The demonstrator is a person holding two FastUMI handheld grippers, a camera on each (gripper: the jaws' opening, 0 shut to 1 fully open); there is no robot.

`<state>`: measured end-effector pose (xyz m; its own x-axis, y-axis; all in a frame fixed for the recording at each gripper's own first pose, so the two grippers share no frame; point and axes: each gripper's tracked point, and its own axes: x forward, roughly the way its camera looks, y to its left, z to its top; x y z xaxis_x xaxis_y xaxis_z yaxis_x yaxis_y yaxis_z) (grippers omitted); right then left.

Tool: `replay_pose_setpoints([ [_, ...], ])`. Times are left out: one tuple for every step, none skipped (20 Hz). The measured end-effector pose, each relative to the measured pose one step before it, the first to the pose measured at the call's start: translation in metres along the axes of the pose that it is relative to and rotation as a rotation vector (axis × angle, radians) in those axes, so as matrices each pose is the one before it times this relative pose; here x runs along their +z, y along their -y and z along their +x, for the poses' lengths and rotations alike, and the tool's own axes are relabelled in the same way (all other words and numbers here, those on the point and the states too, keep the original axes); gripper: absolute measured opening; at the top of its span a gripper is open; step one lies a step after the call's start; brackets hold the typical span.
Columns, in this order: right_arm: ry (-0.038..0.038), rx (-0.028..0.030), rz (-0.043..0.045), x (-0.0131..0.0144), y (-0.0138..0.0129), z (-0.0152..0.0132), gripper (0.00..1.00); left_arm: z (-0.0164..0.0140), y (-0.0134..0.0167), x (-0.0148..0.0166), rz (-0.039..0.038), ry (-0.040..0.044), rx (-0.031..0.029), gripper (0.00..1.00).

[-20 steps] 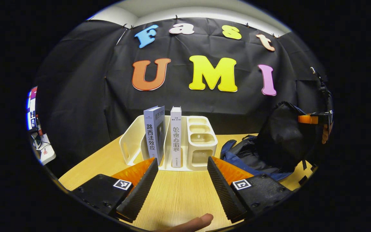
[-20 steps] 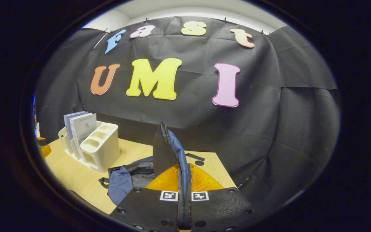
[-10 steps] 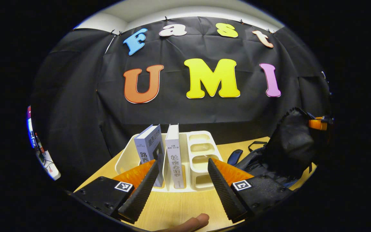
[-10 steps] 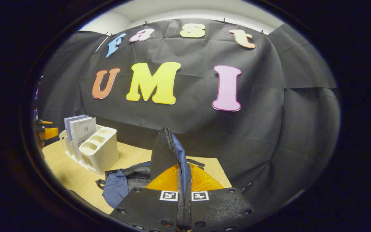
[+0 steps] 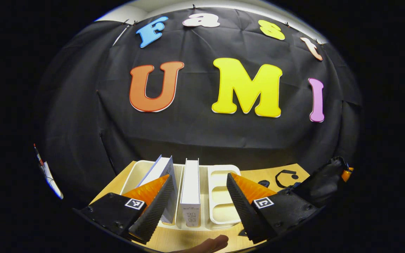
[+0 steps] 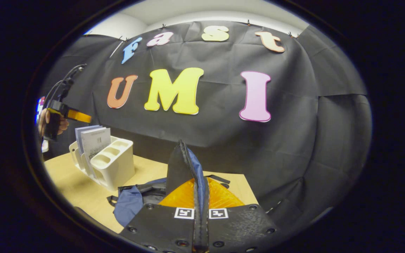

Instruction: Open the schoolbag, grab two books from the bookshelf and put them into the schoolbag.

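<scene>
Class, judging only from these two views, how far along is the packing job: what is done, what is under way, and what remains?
Done: the schoolbag looks opened, its flap pinched upright by the shut right tool. Under way: the open left tool hangs above the bookshelf, its fingers either side of the two books, gripping neither. Left: both books are in the bookshelf; each must be taken out and put into the schoolbag.

Left claw (image 5: 199,203) wide apart, straddling upright books (image 5: 191,189); bookshelf (image 5: 220,196) walls flank.
</scene>
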<state>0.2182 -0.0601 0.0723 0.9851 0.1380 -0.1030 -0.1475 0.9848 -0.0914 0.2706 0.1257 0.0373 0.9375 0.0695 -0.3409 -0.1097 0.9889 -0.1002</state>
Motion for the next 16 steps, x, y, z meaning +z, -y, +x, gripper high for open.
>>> replay_pose_setpoints([
  [0.0052,0.00968,0.00843,-0.00097,0.0005,-0.0011,0.0,0.01117,-0.00049,-0.00292,0.01351,-0.03253,0.00049,1.0],
  [0.00084,0.00665,0.00826,-0.00107,-0.00015,-0.00075,0.0,0.01186,-0.0001,-0.00075,0.02247,-0.02971,0.00253,0.96],
  [0.00126,0.00518,0.00357,-0.00286,0.00085,-0.00017,0.0,0.00889,-0.00115,-0.00517,0.01776,-0.03102,0.0024,1.0],
  [0.00018,0.00437,0.00124,-0.00292,0.00058,-0.00025,0.0,0.00617,-0.00329,-0.00432,0.00757,-0.02639,0.0215,1.0],
  [-0.00114,0.0056,0.00009,-0.00248,0.0008,-0.00078,0.0,0.00631,-0.00098,-0.00274,0.00568,-0.02501,0.0103,0.96],
  [-0.00051,0.00542,0.00103,-0.00171,0.0005,-0.0006,0.0,0.00592,-0.00016,-0.00397,0.00058,-0.02194,0.00706,0.96],
  [-0.00153,0.00406,0.00054,-0.00279,0.00081,-0.00079,0.0,0.00604,0.00016,-0.00168,0.007,-0.01562,0.01045,0.96],
  [-0.00312,0.00401,-0.00107,-0.00204,0.00123,-0.00029,0.0,0.0061,-0.00056,-0.00452,0.01732,-0.02128,0.00921,0.96],
  [-0.00207,0.00145,0.00142,-0.00266,0.00064,0.00097,0.0,0.00503,-0.00111,-0.00263,0.02291,-0.02157,0.01253,0.96],
  [-0.0032,0.00194,-0.00039,-0.00145,0.00053,0.00047,0.0,0.0048,0.00188,-0.00339,0.02014,-0.02275,-0.00074,0.95],
  [-0.00192,0.00068,0.00089,-0.00215,0.00125,0.00054,0.0,0.00394,0.00275,-0.00238,0.01628,-0.03826,-0.00529,0.93],
  [0.00013,0.00331,0.00028,-0.00026,-0.00048,0.00002,0.0,0.00406,0.00286,-0.0044,0.01407,-0.04615,-0.00131,0.96],
  [-0.00214,0.00278,-0.00026,-0.00281,-0.00017,0.00009,0.03,0.00318,0.00025,-0.00242,-0.00023,-0.03694,0.00825,0.83],
  [0.00004,0.0053,-0.0027,-0.00129,-0.00188,0.0012,0.01,0.00128,-0.00039,-0.00051,0.006,-0.03224,-0.00193,0.81],
  [-0.00396,-0.0001,-0.00731,-0.00263,-0.00028,0.00035,0.01,0.00142,-0.00168,-0.00018,0.01285,-0.0247,0.00667,0.78],
  [-0.0041,-0.00123,-0.00188,-0.0003,0.0005,0.00003,0.01,0.00142,0.00049,-0.00464,0.01934,-0.02691,-0.006,0.76],
])
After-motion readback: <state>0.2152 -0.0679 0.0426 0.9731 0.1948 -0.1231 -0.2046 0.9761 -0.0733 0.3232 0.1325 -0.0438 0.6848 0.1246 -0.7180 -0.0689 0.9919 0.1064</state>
